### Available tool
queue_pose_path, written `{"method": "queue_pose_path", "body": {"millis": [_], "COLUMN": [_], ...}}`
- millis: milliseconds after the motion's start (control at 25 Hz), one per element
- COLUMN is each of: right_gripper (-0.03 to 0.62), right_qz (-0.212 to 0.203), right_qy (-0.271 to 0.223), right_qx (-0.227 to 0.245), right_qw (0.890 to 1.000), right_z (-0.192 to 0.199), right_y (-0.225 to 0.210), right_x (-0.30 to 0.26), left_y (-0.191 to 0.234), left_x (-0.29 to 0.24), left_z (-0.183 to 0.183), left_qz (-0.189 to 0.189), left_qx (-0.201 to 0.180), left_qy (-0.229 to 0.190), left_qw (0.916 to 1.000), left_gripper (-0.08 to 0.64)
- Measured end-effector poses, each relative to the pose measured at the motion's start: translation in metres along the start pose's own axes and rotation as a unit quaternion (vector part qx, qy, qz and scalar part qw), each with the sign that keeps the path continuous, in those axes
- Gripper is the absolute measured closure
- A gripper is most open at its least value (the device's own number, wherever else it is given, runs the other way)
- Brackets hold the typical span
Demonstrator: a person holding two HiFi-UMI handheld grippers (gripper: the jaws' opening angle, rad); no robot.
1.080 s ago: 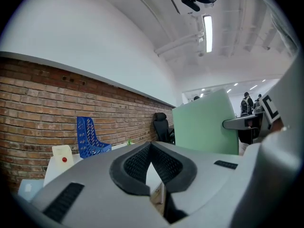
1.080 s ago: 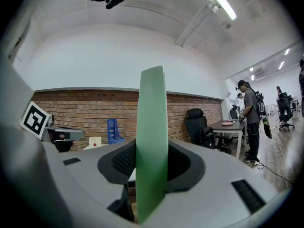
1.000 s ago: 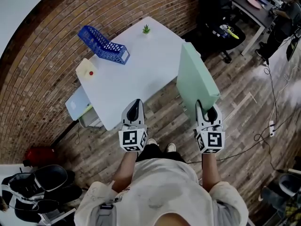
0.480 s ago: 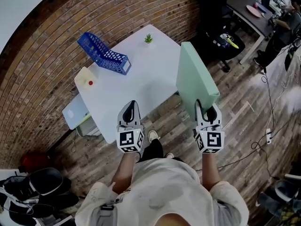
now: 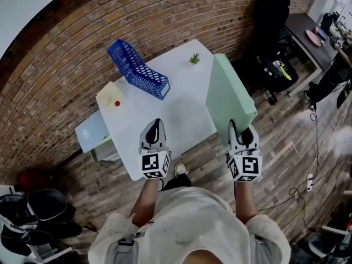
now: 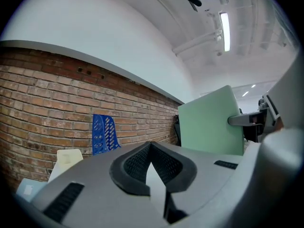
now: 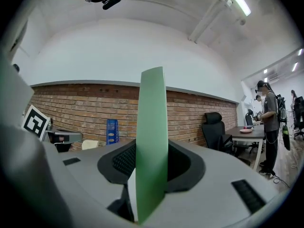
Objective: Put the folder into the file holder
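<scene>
A blue slotted file holder [image 5: 137, 69] stands at the far left of the white table [image 5: 176, 100], next to the brick wall; it also shows in the left gripper view [image 6: 103, 133] and the right gripper view [image 7: 112, 131]. My right gripper [image 5: 242, 132] is shut on the near edge of a pale green folder [image 5: 228, 92], held upright on edge over the table's right side. In its own view the folder [image 7: 151, 127] fills the gap between the pads. My left gripper [image 5: 154, 130] hovers over the table's near edge, shut and empty, with its pads [image 6: 130, 161] meeting at the tips.
A small potted plant [image 5: 194, 58] sits at the table's far corner, and a cream box with a red dot [image 5: 113, 97] at its left end. A pale laptop [image 5: 91, 132] rests on a low stand left of the table. A black office chair [image 5: 272, 15] stands behind it. People stand by a desk [image 7: 268, 122].
Both grippers and the folder have moved forward towards the table. The left gripper now hangs over the table's near edge, and the folder overlaps its right side.
</scene>
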State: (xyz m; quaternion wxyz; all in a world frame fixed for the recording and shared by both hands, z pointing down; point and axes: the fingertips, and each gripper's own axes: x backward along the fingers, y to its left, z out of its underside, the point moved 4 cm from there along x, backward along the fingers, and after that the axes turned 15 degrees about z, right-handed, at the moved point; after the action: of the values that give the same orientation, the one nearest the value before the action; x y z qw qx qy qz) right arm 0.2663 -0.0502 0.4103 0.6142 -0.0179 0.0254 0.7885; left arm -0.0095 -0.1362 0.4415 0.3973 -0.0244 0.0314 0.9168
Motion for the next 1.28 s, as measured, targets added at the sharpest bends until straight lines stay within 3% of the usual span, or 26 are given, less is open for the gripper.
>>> {"method": "queue_pose_path", "body": {"millis": [480, 720, 960, 1280], "right_gripper": [0.426, 0.426, 0.426, 0.426], "right_qz": [-0.062, -0.097, -0.133, -0.16], "right_qy": [-0.012, -0.058, -0.143, -0.205], "right_qx": [0.013, -0.013, -0.028, -0.038], "right_qw": [0.998, 0.994, 0.98, 0.965], "right_z": [-0.015, -0.06, -0.127, -0.182], "right_y": [0.053, 0.074, 0.104, 0.151], "right_x": [-0.067, -0.098, -0.114, -0.121], "left_y": [0.058, 0.077, 0.097, 0.126], "left_x": [0.0, 0.006, 0.011, 0.016], "left_z": [0.014, 0.013, 0.009, 0.011], "left_qz": [-0.054, -0.069, -0.081, -0.091], "left_qx": [0.016, 0.016, 0.015, 0.023], "left_qy": [0.018, 0.018, 0.011, 0.003], "left_qw": [0.9982, 0.9973, 0.9965, 0.9955], "left_gripper": [0.546, 0.546, 0.546, 0.546]}}
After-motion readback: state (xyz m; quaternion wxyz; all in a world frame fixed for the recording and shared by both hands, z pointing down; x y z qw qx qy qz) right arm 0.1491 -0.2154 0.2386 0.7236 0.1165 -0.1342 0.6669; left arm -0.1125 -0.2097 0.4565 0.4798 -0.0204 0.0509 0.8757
